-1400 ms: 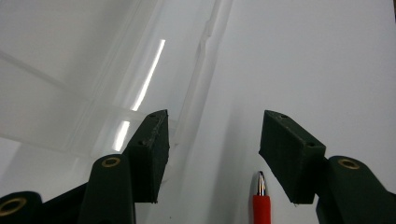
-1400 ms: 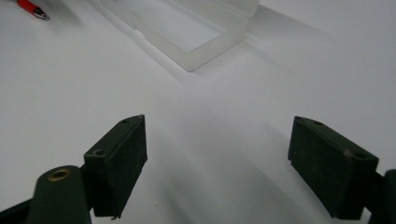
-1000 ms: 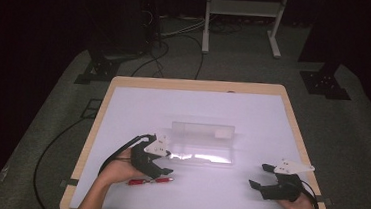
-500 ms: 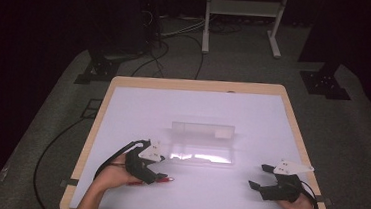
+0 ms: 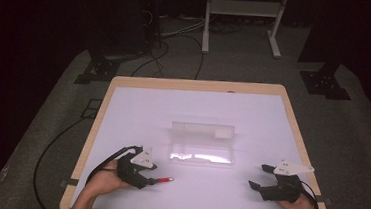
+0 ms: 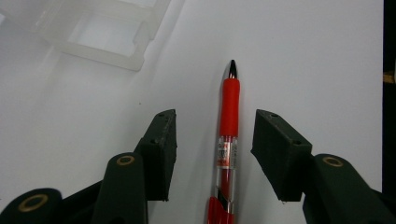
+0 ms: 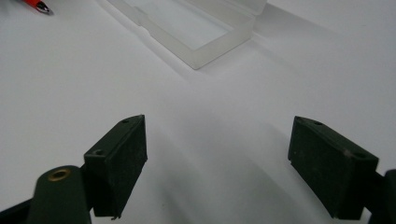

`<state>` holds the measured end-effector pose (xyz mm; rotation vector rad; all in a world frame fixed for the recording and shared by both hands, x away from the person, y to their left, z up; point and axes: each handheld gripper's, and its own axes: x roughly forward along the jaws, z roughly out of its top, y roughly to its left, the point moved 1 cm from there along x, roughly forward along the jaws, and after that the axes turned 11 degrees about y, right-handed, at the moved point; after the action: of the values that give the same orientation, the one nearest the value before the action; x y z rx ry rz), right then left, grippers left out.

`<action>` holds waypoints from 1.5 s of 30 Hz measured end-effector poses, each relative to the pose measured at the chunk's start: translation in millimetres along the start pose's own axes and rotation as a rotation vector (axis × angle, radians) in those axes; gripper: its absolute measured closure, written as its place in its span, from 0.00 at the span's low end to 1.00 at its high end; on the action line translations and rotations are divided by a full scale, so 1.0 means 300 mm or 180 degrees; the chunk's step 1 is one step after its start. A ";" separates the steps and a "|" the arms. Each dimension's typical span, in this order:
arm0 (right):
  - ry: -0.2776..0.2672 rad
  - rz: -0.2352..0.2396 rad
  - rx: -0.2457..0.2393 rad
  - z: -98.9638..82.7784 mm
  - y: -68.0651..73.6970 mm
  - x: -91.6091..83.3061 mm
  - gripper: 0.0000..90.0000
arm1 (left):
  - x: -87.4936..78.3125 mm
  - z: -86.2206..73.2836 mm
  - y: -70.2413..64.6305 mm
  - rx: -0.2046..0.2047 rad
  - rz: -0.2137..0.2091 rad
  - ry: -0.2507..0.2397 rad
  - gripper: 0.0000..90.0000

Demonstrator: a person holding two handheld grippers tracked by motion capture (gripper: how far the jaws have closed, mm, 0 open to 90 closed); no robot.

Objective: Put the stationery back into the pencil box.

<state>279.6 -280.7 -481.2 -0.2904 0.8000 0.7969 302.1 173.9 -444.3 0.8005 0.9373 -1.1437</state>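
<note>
The left claw [image 6: 212, 140] sits low over the tabletop [image 5: 193, 110] with its jaws part-way open and just closing in; the red pen [image 6: 227, 140] lies between them, lengthwise along the claw, with a gap on either side, so neither pad presses on it. In the high view the pen's tip [image 5: 167, 180] sticks out from under that claw [image 5: 153, 177] near the front left of the tabletop. The right claw [image 7: 215, 163] rests at the front right, jaws wide apart with bare white surface between them.

The tabletop is white with a pale wooden edge, on grey carpet in a dark room. A clear plastic case [image 5: 202, 145] lies open at mid-table, just beyond the pen, between the two hands. Cables [image 5: 178, 48] and stand legs sit on the floor behind.
</note>
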 end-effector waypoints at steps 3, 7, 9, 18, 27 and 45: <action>-0.0013 0.0001 0.0011 0.000 0.000 -0.002 0.21 | 0.009 -0.010 0.000 -0.0024 -0.0021 0.0033 0.57; -0.0005 0.0002 0.0006 0.000 0.000 -0.001 0.21 | 0.014 -0.024 -0.001 -0.0034 -0.0042 0.0053 0.60; -0.0001 0.0002 0.0004 0.000 0.000 -0.001 0.21 | 0.016 -0.030 -0.001 -0.0019 -0.0053 0.0062 0.64; -0.0008 0.0000 0.0006 0.000 0.000 -0.001 0.21 | 0.030 -0.048 -0.004 -0.0009 -0.0086 0.0135 0.74; -0.0010 0.0004 0.0005 0.000 0.000 -0.001 0.21 | 0.029 -0.044 -0.008 0.0100 -0.0074 0.0204 0.84; -0.0013 0.0010 0.0009 -0.001 -0.004 -0.001 0.21 | 0.004 -0.023 -0.009 0.0148 -0.0047 0.0108 0.88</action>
<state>280.1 -282.0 -481.2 -0.2849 0.7979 0.7990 298.4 178.9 -448.2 0.8540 0.9489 -1.1715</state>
